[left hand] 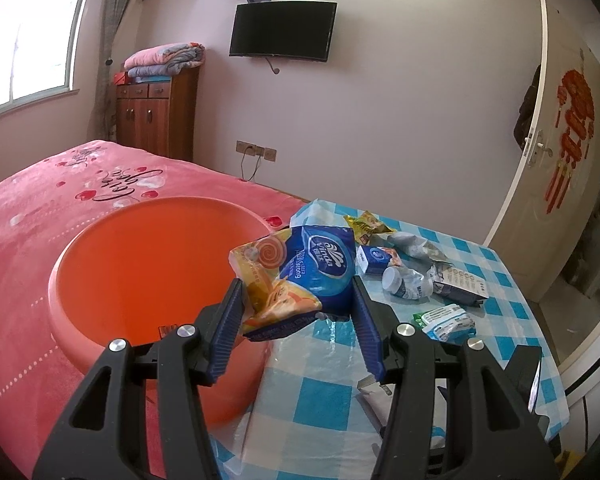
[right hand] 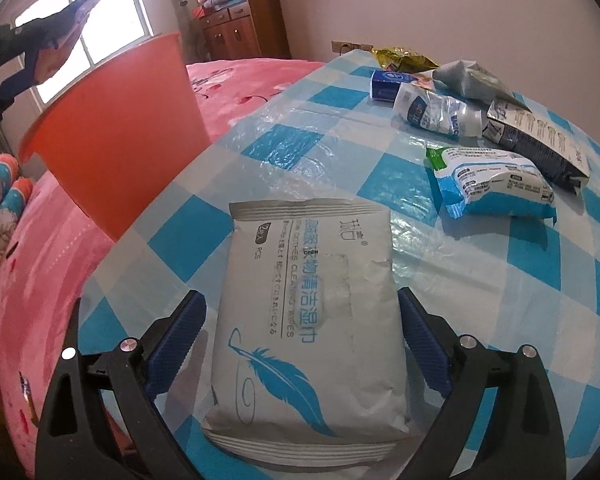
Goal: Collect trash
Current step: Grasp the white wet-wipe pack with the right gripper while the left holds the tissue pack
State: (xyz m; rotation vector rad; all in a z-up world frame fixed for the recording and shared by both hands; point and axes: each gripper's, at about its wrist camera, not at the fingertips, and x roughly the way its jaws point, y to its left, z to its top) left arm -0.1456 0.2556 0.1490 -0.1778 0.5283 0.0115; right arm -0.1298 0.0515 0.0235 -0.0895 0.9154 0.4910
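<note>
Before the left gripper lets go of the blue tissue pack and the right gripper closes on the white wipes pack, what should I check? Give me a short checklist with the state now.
1. Left gripper holds the blue Vinda tissue pack between both fingers: ok.
2. Tissue pack is fully above the round orange plastic bin: not ok; it hangs near the bin's rim, partly over the checkered table cover.
3. Bin opening is free: ok.
4. White wipes pack with blue feather print lies between the right gripper's open fingers: ok.
5. Fingers touch the wipes pack: cannot tell.
6. Other trash, like the crushed clear plastic bottle, lies apart from the wipes pack: ok.
</note>
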